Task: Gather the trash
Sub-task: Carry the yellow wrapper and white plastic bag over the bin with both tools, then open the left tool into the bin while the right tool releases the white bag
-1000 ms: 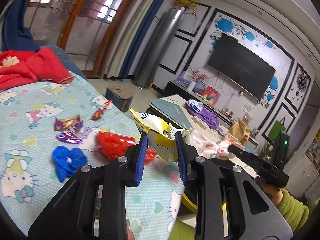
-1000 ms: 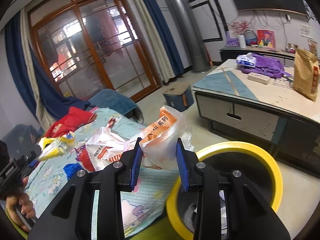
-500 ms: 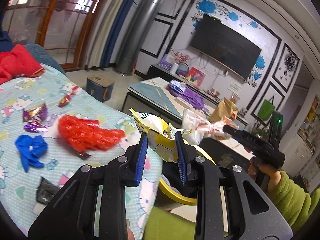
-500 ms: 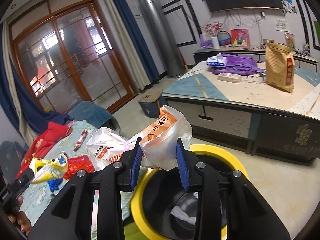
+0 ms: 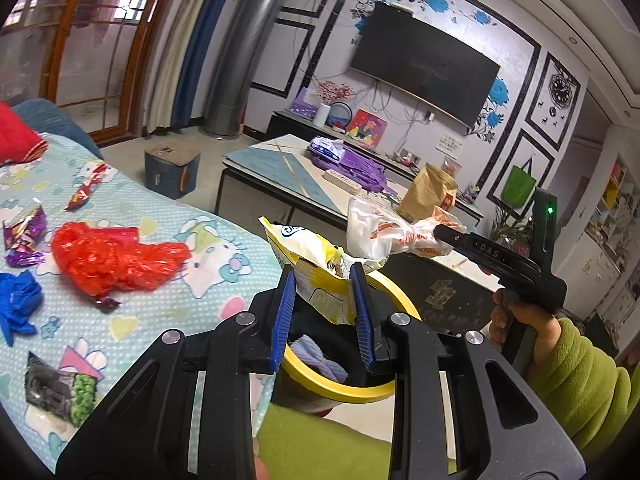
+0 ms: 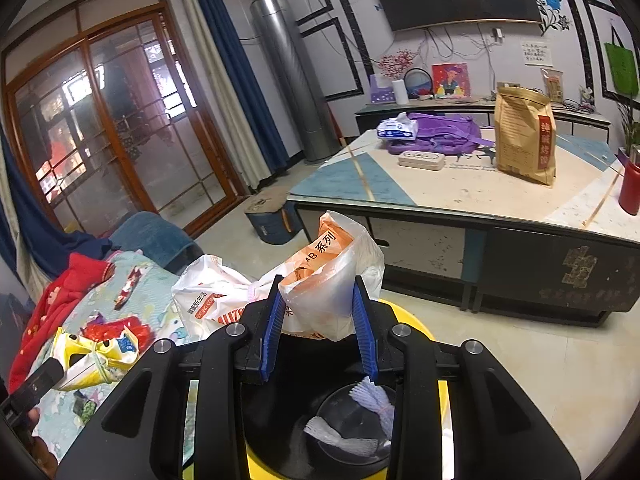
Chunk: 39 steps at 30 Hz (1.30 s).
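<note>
Our left gripper (image 5: 323, 308) pinches a crumpled yellow-and-white foil snack bag (image 5: 316, 268) over the yellow-rimmed black bin (image 5: 348, 390). Our right gripper (image 6: 318, 330) clamps a thin, wrinkled white-and-orange plastic bag (image 6: 328, 292) printed "系列" above the same bin, where pale knitted scraps (image 6: 360, 416) lie inside.

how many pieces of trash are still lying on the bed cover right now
6 show in the left wrist view: red plastic bag, blue wad, purple wrapper, red wrapper, small dark candy wrapper, black-and-green packet. More may lie hidden past the frame edge.
</note>
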Each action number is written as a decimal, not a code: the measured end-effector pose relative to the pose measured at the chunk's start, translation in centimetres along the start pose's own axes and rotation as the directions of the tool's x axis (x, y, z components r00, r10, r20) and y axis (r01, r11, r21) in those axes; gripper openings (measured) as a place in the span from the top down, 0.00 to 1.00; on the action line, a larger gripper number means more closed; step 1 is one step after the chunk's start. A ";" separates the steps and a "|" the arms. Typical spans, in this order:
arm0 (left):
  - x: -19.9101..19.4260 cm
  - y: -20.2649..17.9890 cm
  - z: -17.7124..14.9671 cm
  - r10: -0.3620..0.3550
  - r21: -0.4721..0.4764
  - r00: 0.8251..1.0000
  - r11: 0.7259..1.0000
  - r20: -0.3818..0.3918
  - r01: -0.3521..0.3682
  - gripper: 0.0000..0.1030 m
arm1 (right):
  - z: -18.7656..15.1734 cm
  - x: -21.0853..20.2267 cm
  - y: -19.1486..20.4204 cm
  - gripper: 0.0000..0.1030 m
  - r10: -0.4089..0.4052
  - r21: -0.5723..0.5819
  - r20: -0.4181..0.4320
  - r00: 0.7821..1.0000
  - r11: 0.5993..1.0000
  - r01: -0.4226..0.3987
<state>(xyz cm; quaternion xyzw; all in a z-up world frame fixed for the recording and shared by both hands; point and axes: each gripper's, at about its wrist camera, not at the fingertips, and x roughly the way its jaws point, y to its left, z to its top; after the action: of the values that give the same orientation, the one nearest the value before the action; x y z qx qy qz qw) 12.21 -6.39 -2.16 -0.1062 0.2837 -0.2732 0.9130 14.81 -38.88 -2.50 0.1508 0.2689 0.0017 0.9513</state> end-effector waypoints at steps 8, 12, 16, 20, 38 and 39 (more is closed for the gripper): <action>2.1 -1.8 -0.9 -0.036 0.037 0.998 0.999 -0.044 0.037 0.79 | 0.1 0.2 -1.5 0.70 -0.061 0.017 0.009 0.998 0.998 0.061; 3.2 -2.5 -1.5 -0.052 0.061 0.996 0.997 -0.069 0.057 0.79 | 0.0 0.6 -2.1 0.70 -0.082 0.017 0.002 0.997 0.997 0.082; 4.6 -3.2 -2.1 -0.060 0.080 0.992 0.994 -0.109 0.068 0.79 | -0.2 1.2 -2.5 0.70 -0.099 0.014 -0.015 0.995 0.995 0.099; 6.0 -3.8 -3.2 -0.067 0.093 0.986 0.992 -0.152 0.082 0.79 | -0.6 1.9 -2.6 0.70 -0.114 0.001 -0.036 0.993 0.993 0.114; 9.5 -4.1 -5.6 -0.076 0.079 0.963 0.992 -0.260 0.100 0.79 | -1.8 4.7 -3.2 0.66 -0.092 0.022 -0.145 0.985 0.995 0.096; 9.6 -4.2 -5.5 -0.077 0.078 0.962 0.992 -0.261 0.100 0.78 | -1.8 4.7 -3.3 0.63 -0.089 0.029 -0.148 0.985 0.995 0.094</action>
<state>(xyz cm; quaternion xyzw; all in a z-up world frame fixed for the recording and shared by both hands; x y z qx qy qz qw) 13.77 -15.47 -9.61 -0.0411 0.3819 -0.3379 0.8592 17.64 -41.11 -7.32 0.1548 0.3448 -0.0356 0.9251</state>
